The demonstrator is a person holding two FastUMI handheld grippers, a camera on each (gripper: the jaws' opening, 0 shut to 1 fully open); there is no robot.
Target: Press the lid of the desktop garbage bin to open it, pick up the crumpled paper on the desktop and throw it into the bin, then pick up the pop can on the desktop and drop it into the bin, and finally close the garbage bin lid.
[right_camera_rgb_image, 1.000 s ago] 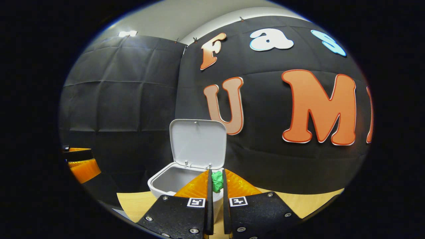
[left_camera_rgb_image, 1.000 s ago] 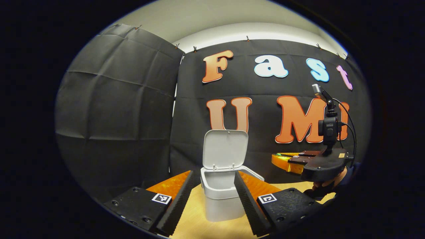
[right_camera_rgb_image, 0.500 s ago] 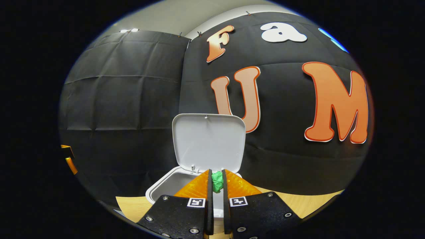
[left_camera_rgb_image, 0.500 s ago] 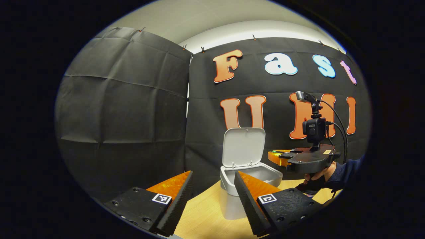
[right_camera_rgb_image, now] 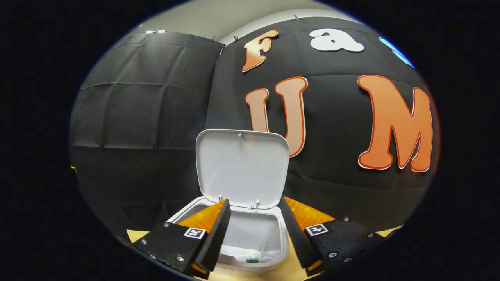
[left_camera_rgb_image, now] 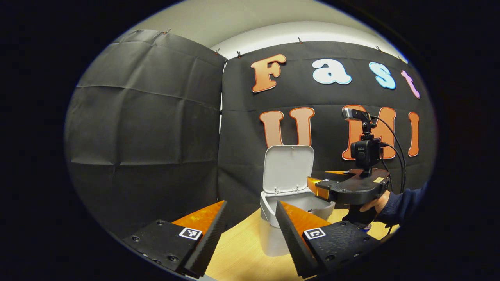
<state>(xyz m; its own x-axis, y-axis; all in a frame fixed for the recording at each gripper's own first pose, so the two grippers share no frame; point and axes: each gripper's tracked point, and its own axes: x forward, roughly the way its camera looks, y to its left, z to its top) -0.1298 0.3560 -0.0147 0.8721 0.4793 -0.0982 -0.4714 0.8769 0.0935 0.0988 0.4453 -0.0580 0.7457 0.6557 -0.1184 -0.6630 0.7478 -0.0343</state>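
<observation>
In the right gripper view we look down past our right hand-held gripper (right_camera_rgb_image: 252,226), whose two fingers are spread wide apart with nothing between them. They hang directly over the mouth of the garbage bin (right_camera_rgb_image: 234,210), one finger toward 7 o'clock and the other toward 5 o'clock of the opening. The lid (right_camera_rgb_image: 242,168) stands upright behind the opening, hinged at the far rim, at about 12 o'clock from the fingers. Deep inside the bin, near 6 o'clock of the opening, we see a small green scrap, the crumpled paper (right_camera_rgb_image: 253,259), lying at the bottom beside some pale inner fittings.

In the left gripper view our left hand-held gripper (left_camera_rgb_image: 250,234) is also wide open and holds nothing; its fingers frame the bin (left_camera_rgb_image: 273,242), which stands on the wooden bench (left_camera_rgb_image: 242,257) just beyond the right finger. The lid (left_camera_rgb_image: 288,168) is raised there too. At about 3 o'clock of the bin we see the right hand-held gripper (left_camera_rgb_image: 318,189) from the side, its tips over the bin's opening, with a hand (left_camera_rgb_image: 375,203) and dark sleeve (left_camera_rgb_image: 404,199) gripping it from below and a small camera (left_camera_rgb_image: 363,150) with cables mounted on top.
</observation>
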